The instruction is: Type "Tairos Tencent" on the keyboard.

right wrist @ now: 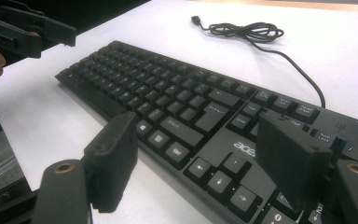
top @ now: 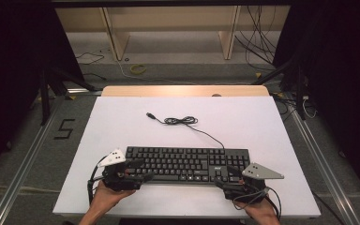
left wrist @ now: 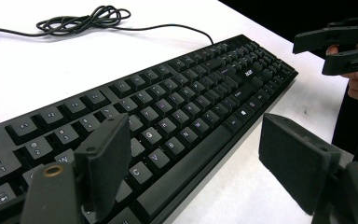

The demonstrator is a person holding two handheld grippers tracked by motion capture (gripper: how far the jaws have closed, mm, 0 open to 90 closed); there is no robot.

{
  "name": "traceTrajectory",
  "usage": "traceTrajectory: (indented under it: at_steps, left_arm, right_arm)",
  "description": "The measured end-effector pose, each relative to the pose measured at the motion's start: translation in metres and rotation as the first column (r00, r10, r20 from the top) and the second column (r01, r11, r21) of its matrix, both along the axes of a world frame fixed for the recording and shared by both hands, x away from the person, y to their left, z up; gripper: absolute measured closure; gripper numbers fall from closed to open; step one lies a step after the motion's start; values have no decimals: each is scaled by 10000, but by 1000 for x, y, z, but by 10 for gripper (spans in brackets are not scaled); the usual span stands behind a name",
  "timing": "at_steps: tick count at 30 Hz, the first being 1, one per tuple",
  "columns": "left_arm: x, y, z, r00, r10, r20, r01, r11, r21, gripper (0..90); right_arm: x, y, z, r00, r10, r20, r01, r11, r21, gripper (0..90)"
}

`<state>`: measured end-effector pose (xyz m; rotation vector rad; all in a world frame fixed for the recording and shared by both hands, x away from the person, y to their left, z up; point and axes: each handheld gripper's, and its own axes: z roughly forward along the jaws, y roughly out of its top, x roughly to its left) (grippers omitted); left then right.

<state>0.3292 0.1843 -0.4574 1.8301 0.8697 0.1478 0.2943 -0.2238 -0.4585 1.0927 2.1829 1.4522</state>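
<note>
Keyboard: black keyboard (top: 187,164) lies flat on the white tabletop (top: 122,122), lower centre of the high view.
Cable: its cord (top: 182,121) is coiled above it.
Left gripper (top: 138,171): fingers released, at the keyboard's left end.
Right gripper (top: 227,177): fingers released, at its right end.

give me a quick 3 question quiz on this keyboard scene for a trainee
1. True or false: the left tongs are shut on the keyboard.
2. Where does the keyboard's cable lie? A) coiled on the table beyond the keyboard B) hanging off the table's edge C) under the keyboard
3. At which end of the keyboard are the right tongs?

Key
1. False: both jaws stand apart, open over its near left corner.
2. A
3. Its right end, over the arrow keys, open.
</note>
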Motion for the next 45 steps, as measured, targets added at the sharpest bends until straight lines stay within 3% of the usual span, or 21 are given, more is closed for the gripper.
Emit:
traceTrajectory:
  at_steps: [11,22,35,45]
  left_arm:
    - [0,0,0,10000,4,4,-4,10000,22,251]
    - [1,1,0,9999,106,-60,-106,9999,29,251]
    - [5,6,-2,9987,457,-222,-451,9987,241,252]
    - [8,11,-4,9958,815,-427,-787,9948,646,272]
  right_arm:
    - [0,2,1,10000,19,-10,-19,10000,25,308]
    - [5,16,3,9996,282,-60,-282,9996,12,311]
    - [28,51,11,9950,871,-483,-878,9961,-130,341]
    - [49,79,16,9904,1192,-702,-1215,9921,-300,437]
